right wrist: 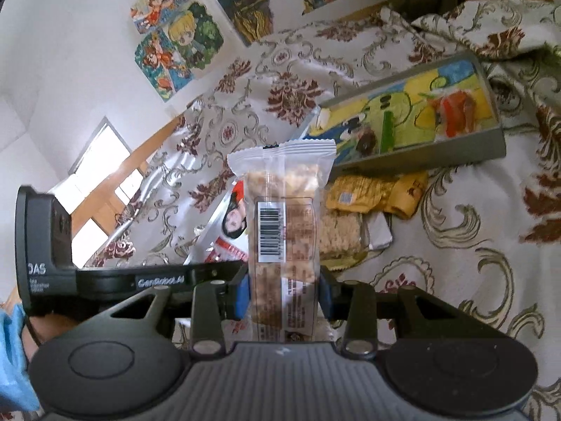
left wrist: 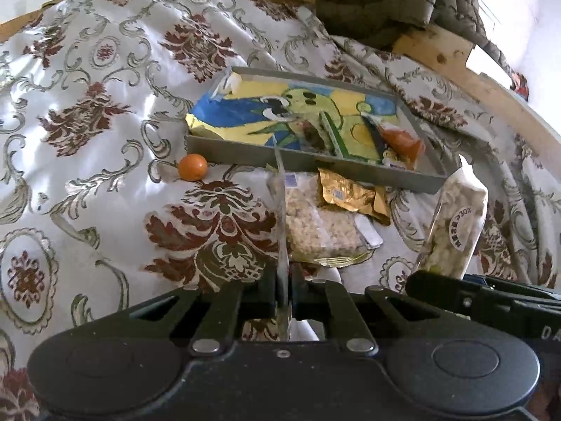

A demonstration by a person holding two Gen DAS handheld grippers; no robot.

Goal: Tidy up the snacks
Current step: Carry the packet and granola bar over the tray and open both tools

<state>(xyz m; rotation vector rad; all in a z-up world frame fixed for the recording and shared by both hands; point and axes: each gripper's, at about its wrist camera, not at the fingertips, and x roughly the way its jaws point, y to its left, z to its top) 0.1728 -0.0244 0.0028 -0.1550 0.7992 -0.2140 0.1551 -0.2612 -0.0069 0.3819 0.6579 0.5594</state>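
Observation:
My left gripper (left wrist: 283,284) is shut on a thin flat packet (left wrist: 280,217), seen edge-on in the left wrist view. The right wrist view shows that packet's red and white printed face (right wrist: 234,217). My right gripper (right wrist: 283,280) is shut on a clear bar packet with a barcode (right wrist: 284,217), held upright; the same bar packet (left wrist: 455,224) shows at the right of the left wrist view. Ahead lies a grey tray (left wrist: 245,156) lined with a colourful drawing. It holds an orange packet (left wrist: 403,140), a green stick (left wrist: 333,133) and a dark snack (left wrist: 310,133).
A gold packet (left wrist: 354,193) and a clear rice-cake packet (left wrist: 322,228) lie on the patterned cloth (left wrist: 105,122) just before the tray. A small orange ball (left wrist: 192,166) rests left of the tray. A wooden edge (left wrist: 491,84) and a quilted fabric (left wrist: 378,0) stand behind.

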